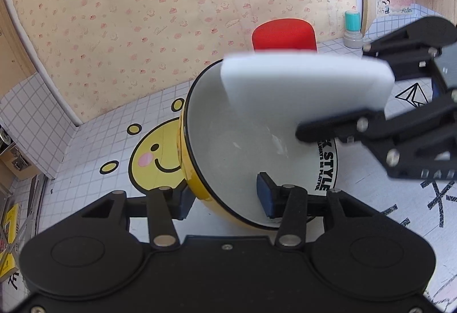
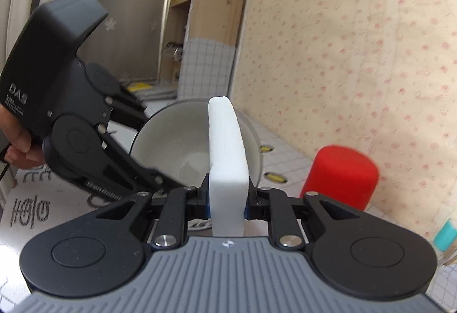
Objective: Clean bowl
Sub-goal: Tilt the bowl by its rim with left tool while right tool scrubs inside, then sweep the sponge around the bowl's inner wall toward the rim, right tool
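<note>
A yellow bowl with a white inside and black rim sits tilted on a table with a white grid-patterned cover. The left gripper clamps the bowl's near rim, one pad inside, one outside. The right gripper pinches a white rectangular sponge block, held over the bowl's opening. A red cylinder stands behind.

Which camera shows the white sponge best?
The left wrist view: the sponge shows its whole broad face over the bowl, held by the right gripper. The right wrist view shows only its thin edge.
</note>
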`<action>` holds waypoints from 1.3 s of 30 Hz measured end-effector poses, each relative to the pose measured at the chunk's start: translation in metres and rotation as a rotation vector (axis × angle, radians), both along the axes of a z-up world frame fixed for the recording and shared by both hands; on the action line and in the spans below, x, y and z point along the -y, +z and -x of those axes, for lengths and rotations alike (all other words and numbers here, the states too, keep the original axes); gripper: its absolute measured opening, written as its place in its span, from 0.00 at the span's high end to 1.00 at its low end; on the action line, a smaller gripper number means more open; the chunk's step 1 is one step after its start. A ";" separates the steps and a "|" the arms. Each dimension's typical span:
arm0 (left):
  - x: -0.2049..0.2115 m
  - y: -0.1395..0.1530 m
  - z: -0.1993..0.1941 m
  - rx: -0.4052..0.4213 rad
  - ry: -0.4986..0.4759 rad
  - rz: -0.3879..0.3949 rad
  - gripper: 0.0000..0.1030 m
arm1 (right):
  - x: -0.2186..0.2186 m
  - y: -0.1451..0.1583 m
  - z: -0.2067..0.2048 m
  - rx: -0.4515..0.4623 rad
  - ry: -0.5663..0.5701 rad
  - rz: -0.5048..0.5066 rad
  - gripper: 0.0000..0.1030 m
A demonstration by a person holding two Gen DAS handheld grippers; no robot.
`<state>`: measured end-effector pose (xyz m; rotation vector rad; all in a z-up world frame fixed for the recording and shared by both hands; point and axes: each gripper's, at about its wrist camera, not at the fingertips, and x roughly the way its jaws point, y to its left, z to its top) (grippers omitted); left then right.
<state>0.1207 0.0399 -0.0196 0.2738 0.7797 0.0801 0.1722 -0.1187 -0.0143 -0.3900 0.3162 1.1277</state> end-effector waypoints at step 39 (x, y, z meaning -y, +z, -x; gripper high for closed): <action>-0.001 0.002 0.002 -0.028 0.009 0.026 0.55 | 0.017 0.012 0.000 0.007 -0.011 -0.118 0.80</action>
